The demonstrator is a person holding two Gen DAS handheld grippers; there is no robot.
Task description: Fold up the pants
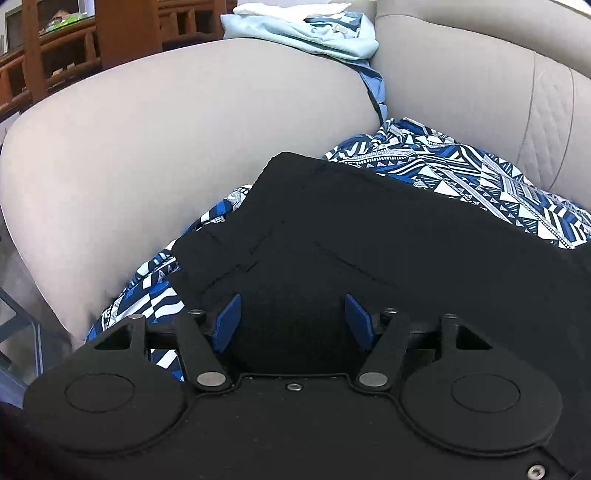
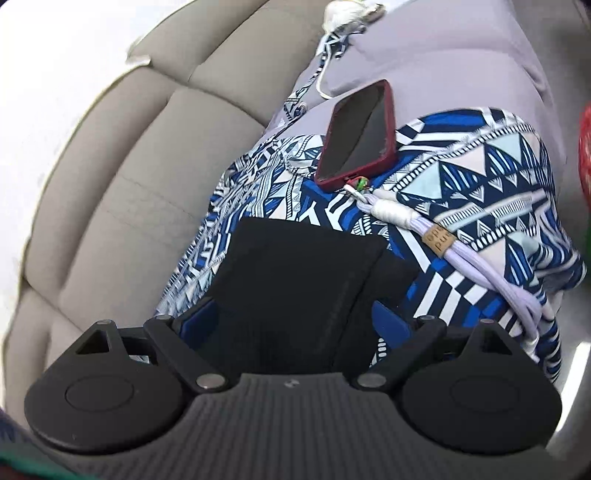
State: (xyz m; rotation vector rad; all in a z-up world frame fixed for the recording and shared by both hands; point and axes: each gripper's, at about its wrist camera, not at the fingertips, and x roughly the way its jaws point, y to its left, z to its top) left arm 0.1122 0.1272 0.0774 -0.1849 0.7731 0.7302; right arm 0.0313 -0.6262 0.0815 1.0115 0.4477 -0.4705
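Observation:
Black pants (image 1: 369, 236) lie on a blue-and-white patterned cloth (image 1: 480, 184) on a beige sofa. In the left wrist view the waist end with pocket seams spreads ahead. My left gripper (image 1: 291, 317) has its blue pads (image 1: 227, 323) wide apart, with black fabric lying between them. In the right wrist view a narrower end of the black pants (image 2: 295, 280) runs between the blue pads (image 2: 391, 321) of my right gripper (image 2: 295, 321), which are also wide apart. Neither gripper pinches the fabric.
A phone in a dark red case (image 2: 358, 133) lies on the patterned cloth (image 2: 480, 173) just beyond the pants, with a lilac strap (image 2: 480, 266) trailing right. Light-blue clothes (image 1: 314, 33) sit on the sofa arm (image 1: 184, 129). Wooden furniture (image 1: 55, 55) stands far left.

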